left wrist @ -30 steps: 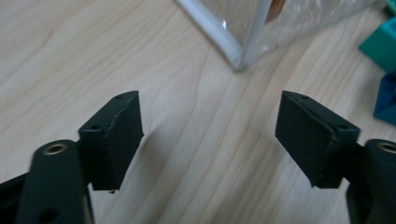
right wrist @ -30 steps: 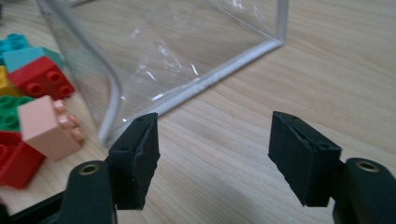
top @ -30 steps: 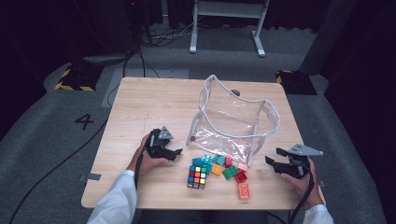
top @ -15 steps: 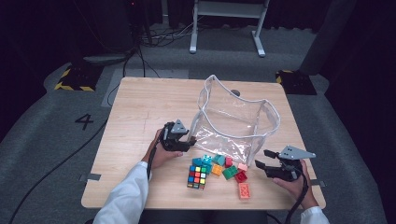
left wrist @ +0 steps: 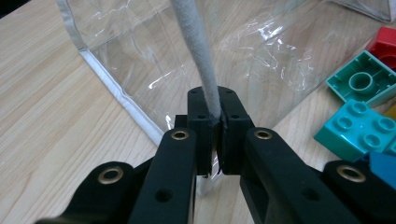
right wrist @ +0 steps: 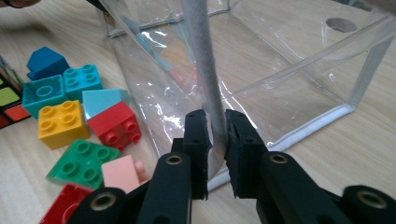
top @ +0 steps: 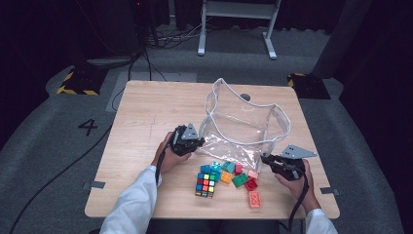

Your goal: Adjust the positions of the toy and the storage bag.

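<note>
A clear plastic bag with a white trimmed rim stands open at mid-table. My left gripper is at its near left corner. Its jaws have just been closing and now pinch the white rim strip, as the left gripper view shows. My right gripper is at the near right corner. Its jaws have also just closed, and the right gripper clamps the rim strip. Several coloured toy blocks and a Rubik's cube lie on the table in front of the bag.
The wooden table has bare surface at the left and behind the bag. A pink block lies near the front edge. A round hole sits in the tabletop behind the bag.
Both grippers have moved in toward the bag's near corners and have shut on its white rim. The left went right and away from me, the right went left.
</note>
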A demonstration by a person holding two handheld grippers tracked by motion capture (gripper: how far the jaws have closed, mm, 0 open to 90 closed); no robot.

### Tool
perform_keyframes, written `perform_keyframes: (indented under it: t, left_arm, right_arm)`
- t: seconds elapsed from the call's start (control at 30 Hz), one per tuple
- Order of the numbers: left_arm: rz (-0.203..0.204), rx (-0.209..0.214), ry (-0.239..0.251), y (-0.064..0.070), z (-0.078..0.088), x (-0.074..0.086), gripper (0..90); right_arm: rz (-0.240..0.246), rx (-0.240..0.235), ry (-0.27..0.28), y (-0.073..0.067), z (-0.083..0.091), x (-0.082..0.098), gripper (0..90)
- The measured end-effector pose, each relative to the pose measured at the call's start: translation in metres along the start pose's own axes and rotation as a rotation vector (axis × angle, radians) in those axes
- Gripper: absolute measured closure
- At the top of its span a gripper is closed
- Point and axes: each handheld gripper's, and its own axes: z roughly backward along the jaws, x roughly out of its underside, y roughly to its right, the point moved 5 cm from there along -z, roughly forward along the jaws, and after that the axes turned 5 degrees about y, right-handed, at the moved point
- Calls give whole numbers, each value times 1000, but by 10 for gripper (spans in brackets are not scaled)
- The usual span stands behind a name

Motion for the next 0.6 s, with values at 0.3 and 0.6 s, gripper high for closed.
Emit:
perform_keyframes:
  t: [0.3,0.6]
  left_arm:
    - [37,-36,-11,-8,21,15,854]
    - [97,-74,7,-9,36,26,849]
  right_arm:
    - [2,-6,11,4,-30,-13,799]
    - [24,-5,-2,4,-57,-29,803]
